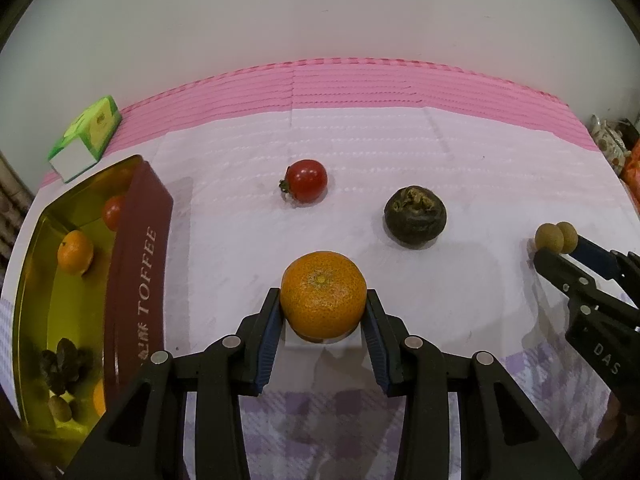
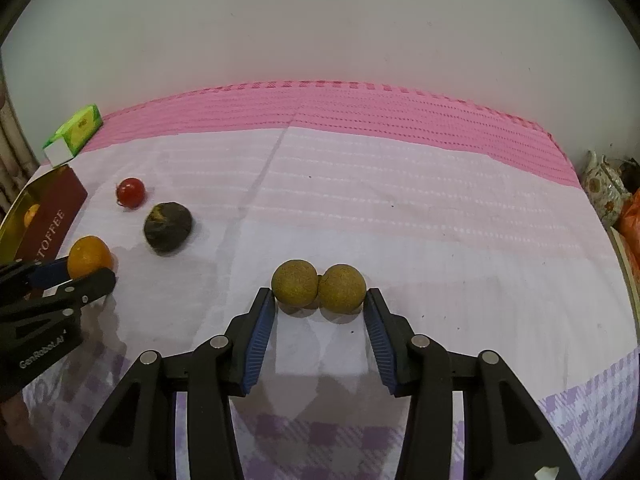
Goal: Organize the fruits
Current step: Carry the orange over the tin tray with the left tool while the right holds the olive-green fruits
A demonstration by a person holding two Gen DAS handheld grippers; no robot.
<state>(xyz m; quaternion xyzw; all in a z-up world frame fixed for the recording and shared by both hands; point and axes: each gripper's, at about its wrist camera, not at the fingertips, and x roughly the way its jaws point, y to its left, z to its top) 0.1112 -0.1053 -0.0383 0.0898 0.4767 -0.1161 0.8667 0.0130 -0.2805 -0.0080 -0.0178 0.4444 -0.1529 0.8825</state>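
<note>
Nearest to us, our left tool (image 1: 323,314) has its blue pads pressed against both flanks of the orange (image 1: 323,295), so we judge it clamped on that fruit, which sits at the tool's tips low over the surface (image 1: 480,168). Our right tool (image 2: 320,308) stands with its jaws apart, the tips flanking the pair of small tan-green fruits (image 2: 319,289); these two touch each other, and their shared long axis runs from 9 to 3 o'clock, straight across the gap between the pads. We cannot tell whether the pads already touch them. In the left wrist view the gold tin (image 1: 36,264) with its maroon TOFFEE wall lies at about 9 o'clock from the held orange, near the left tool and well apart from the right one; it already holds an orange, a red fruit, a dark fruit and small tan ones. We judge that the coming move turns on this: the orange must travel leftward and over the maroon wall, and the left hand is the nearer one. Farther out on the surface, at 1 o'clock from the orange, rests a dark wrinkled fruit (image 1: 415,216), and at 12 o'clock a red tomato (image 1: 306,180). Beyond the tin, at 10 o'clock, sits a green carton (image 1: 86,138).
</note>
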